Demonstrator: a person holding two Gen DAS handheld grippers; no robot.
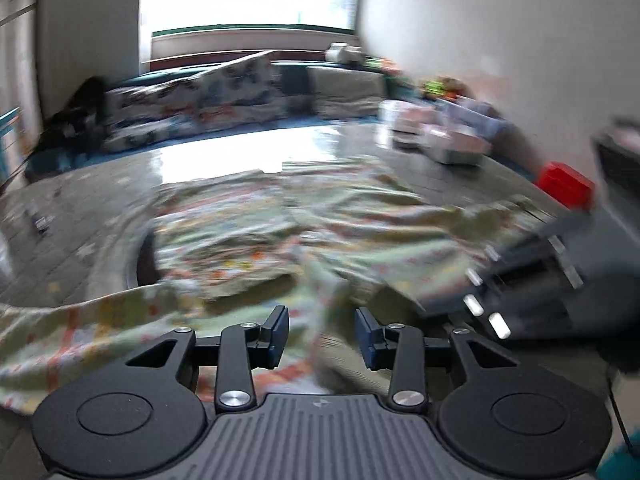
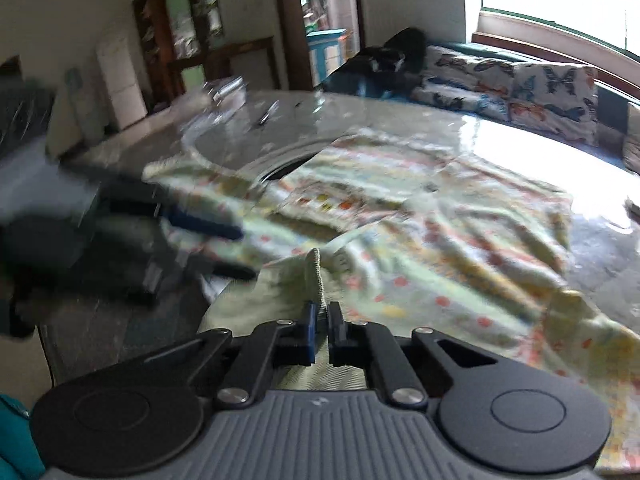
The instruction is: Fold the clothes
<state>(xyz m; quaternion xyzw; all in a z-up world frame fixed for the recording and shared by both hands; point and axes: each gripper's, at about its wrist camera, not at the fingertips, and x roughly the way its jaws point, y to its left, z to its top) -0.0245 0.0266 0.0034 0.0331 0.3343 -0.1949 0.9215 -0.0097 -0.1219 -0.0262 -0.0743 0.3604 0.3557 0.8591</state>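
Two grippers worked the patterned garment [image 2: 420, 208]: right gripper [image 2: 322, 332] clamped its edge for folding, left gripper [image 1: 322, 338] released.

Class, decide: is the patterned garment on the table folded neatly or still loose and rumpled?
Loose and rumpled. The garment sprawls in wrinkles across the table, and the right gripper pinches its ribbed edge.

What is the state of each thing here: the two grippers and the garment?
Left gripper: open, garment below it, not gripped.
Right gripper: shut on the garment's ribbed edge.
Garment: unfolded, crumpled, spread over the table, near edge hanging off.
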